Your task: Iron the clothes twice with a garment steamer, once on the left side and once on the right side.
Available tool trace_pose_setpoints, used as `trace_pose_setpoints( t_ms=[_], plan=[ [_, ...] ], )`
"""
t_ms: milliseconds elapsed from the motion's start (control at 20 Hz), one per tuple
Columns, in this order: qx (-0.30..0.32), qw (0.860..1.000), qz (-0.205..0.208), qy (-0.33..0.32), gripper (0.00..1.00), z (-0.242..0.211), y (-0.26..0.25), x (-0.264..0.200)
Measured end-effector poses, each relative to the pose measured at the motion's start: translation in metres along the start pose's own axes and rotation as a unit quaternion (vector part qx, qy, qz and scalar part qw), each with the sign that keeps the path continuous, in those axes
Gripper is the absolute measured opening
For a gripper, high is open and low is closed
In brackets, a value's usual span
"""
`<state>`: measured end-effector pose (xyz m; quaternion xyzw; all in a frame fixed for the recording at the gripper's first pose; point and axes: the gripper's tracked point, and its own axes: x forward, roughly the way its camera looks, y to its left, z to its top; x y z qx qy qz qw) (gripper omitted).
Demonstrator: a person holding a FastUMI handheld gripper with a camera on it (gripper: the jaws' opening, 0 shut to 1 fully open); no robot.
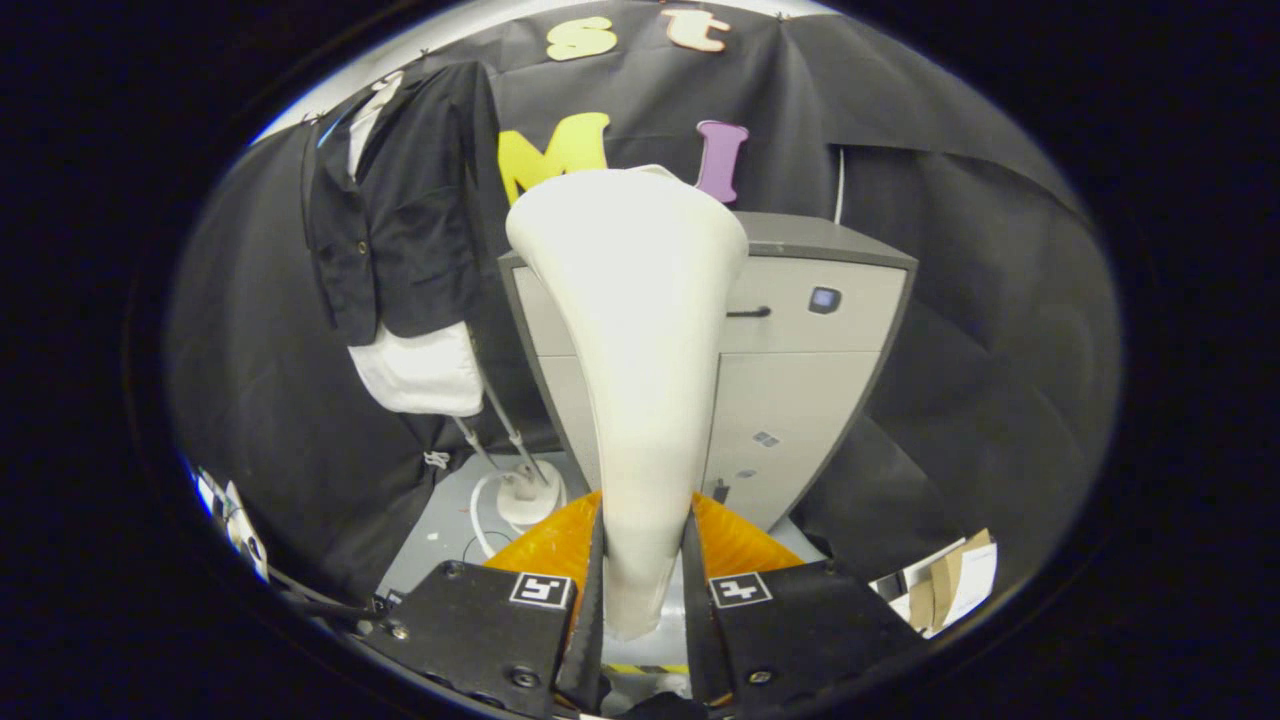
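The tool [640,560] grips the white steamer [630,330] by its handle, both fingers pressed on it, head pointing ahead. The black jacket [400,200] hangs ahead to the left, apart from the steamer, beside a grey cabinet [810,360].

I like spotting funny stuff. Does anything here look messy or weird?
Nothing much. The gripper is shut on the white steamer, held upright. The black jacket hangs neatly over a white shirt beside the cabinet.
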<state>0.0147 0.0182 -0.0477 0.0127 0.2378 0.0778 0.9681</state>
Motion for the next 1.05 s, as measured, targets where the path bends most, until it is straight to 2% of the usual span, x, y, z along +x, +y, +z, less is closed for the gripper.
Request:
trace_pose_setpoints(
  t_ms=[300,650,1050],
  plan=[
    [0.01,1.0,-0.012,-0.02,0.37,-0.024,-0.042,-0.025],
    [0.011,1.0,-0.017,-0.02,0.37,-0.046,-0.051,-0.035],
    [0.022,0.999,-0.029,-0.025,0.37,-0.045,-0.062,-0.039]
  ],
)
